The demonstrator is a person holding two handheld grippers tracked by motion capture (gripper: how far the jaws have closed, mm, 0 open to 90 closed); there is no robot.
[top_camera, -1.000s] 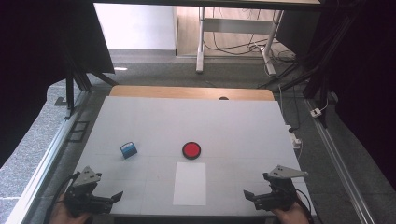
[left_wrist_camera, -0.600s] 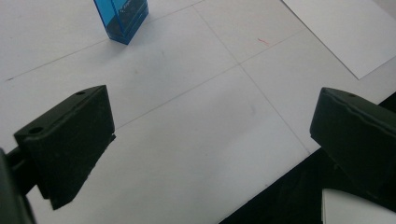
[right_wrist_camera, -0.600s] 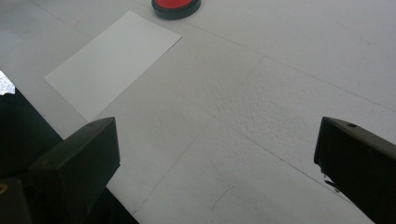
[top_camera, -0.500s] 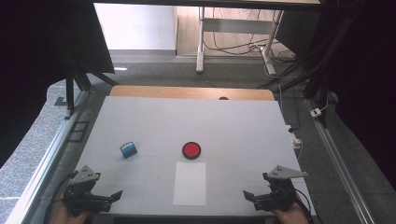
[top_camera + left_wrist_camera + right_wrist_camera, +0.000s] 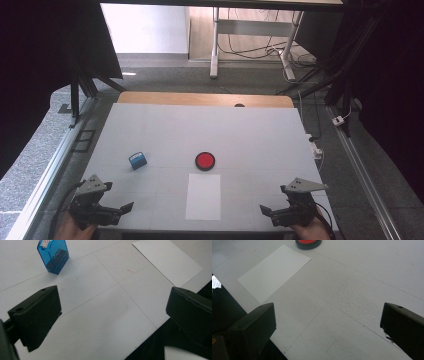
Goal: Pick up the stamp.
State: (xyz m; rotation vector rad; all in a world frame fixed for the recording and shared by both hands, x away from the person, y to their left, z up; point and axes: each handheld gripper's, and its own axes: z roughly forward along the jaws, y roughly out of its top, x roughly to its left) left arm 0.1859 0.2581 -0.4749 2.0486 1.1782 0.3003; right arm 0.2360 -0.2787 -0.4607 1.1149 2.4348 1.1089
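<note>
A small blue translucent box (image 5: 137,160) stands on the white table (image 5: 250,135), left of centre; it also appears at the upper left of the left gripper view (image 5: 53,255). A round red pad in a black rim (image 5: 205,160) lies mid-table, its edge at the top of the right gripper view (image 5: 308,243). A white sheet of paper (image 5: 203,196) lies just in front of it, and is seen too in the gripper views (image 5: 168,261) (image 5: 274,272). My left gripper (image 5: 122,208) rests open at the front left corner. My right gripper (image 5: 266,212) rests open at the front right. Both hold nothing.
A wooden strip (image 5: 205,99) runs along the table's far edge. Metal rails (image 5: 50,165) flank both sides. A white cable and plug (image 5: 316,148) hang off the right side. Desk legs and cables (image 5: 250,45) stand on the floor beyond.
</note>
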